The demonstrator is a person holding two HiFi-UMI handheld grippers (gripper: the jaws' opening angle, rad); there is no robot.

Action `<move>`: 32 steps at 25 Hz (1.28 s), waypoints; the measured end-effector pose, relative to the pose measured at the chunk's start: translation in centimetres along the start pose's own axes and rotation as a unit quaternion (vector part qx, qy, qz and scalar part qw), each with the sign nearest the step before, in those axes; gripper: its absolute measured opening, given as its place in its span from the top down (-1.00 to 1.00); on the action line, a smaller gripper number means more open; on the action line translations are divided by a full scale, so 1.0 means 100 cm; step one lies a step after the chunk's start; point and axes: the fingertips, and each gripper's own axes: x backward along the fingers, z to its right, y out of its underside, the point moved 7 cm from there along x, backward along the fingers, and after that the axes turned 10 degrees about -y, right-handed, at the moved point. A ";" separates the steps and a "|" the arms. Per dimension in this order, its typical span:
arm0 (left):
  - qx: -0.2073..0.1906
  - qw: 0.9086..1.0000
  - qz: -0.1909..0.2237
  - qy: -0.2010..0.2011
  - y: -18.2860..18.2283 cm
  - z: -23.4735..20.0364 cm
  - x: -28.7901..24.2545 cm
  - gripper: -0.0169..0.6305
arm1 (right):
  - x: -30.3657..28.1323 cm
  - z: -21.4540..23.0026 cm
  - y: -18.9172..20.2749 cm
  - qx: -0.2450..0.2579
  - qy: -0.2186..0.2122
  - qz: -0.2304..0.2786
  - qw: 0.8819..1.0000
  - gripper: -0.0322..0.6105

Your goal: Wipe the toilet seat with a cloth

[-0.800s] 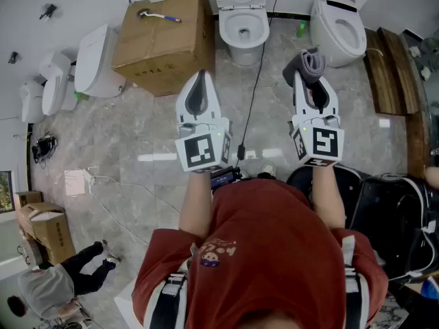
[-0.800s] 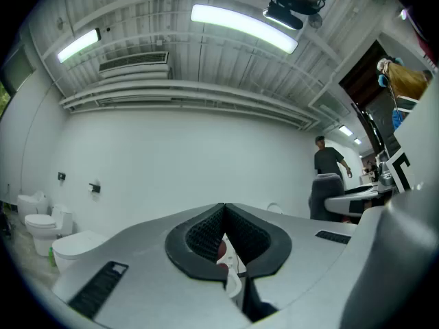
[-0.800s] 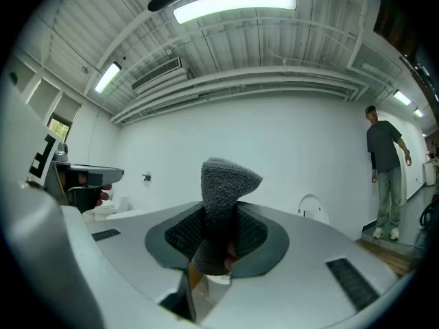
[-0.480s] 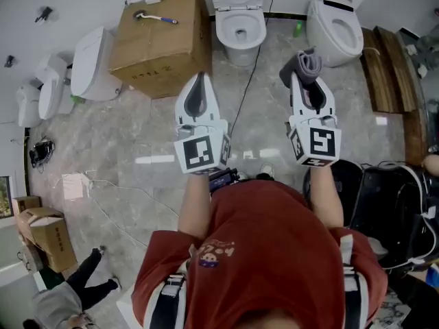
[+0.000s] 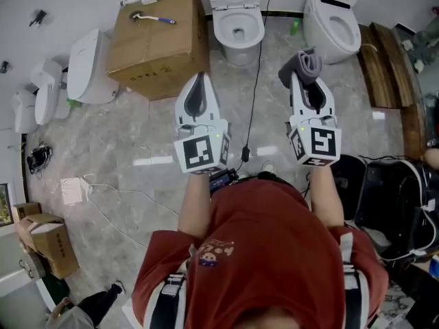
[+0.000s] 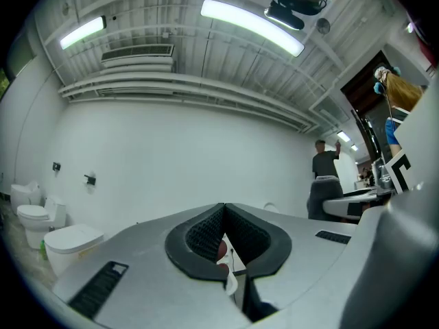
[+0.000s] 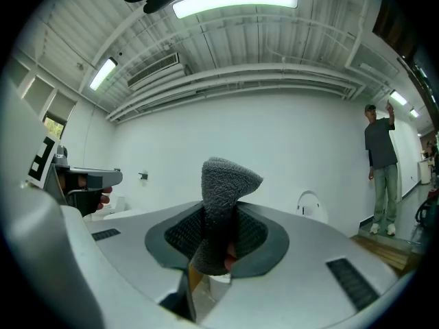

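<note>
In the head view a white toilet (image 5: 238,25) with its lid up stands at the far wall, straight ahead. My right gripper (image 5: 306,76) is held level above the floor, shut on a folded grey cloth (image 5: 307,64) that sticks out past the jaws. The right gripper view shows the cloth (image 7: 221,211) pinched upright in the right gripper (image 7: 218,242). My left gripper (image 5: 199,81) hangs beside it, shut with nothing in it. In the left gripper view the left gripper (image 6: 223,218) has its jaws together. Both are well short of the toilet.
A large cardboard box (image 5: 156,43) with a brush on top stands left of the toilet. A second toilet (image 5: 334,20) is to its right, and more toilets (image 5: 82,64) stand at the left. A black cable (image 5: 252,101) runs over the floor. Black bags (image 5: 384,197) lie at the right.
Both grippers keep their pose, the cloth still gripped. The view has shifted slightly. The bystander at the lower left has walked almost out of the head view.
</note>
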 end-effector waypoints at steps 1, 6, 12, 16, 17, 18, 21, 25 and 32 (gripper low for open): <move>0.001 1.000 0.000 0.001 0.000 -0.003 -0.001 0.91 | -0.002 -0.003 0.000 0.002 0.001 -0.001 1.000 0.61; -0.003 1.000 -0.001 0.007 0.008 -0.013 -0.008 0.91 | -0.012 -0.012 0.008 0.001 0.009 -0.005 1.000 0.62; -0.002 1.000 -0.010 0.008 0.020 -0.018 -0.031 0.91 | -0.036 -0.005 0.020 -0.012 0.011 -0.008 1.000 0.61; -0.005 1.000 -0.015 0.003 0.031 -0.012 -0.060 0.91 | -0.061 0.014 0.031 -0.014 0.007 -0.012 1.000 0.61; -0.006 1.000 -0.014 0.001 0.033 -0.010 -0.069 0.91 | -0.070 0.021 0.033 -0.014 0.005 -0.012 1.000 0.61; -0.007 1.000 -0.014 -0.001 0.034 -0.008 -0.080 0.91 | -0.080 0.028 0.035 -0.016 0.004 -0.013 1.000 0.61; -0.009 1.000 -0.016 -0.008 0.040 0.001 -0.114 0.91 | -0.109 0.053 0.041 -0.017 0.000 -0.015 1.000 0.61; -0.012 0.999 -0.020 -0.023 0.048 0.011 -0.163 0.91 | -0.149 0.088 0.047 -0.016 -0.005 -0.018 1.000 0.62; -0.022 0.999 -0.018 -0.025 0.060 0.042 -0.255 0.91 | -0.214 0.161 0.060 -0.018 -0.012 -0.021 1.000 0.61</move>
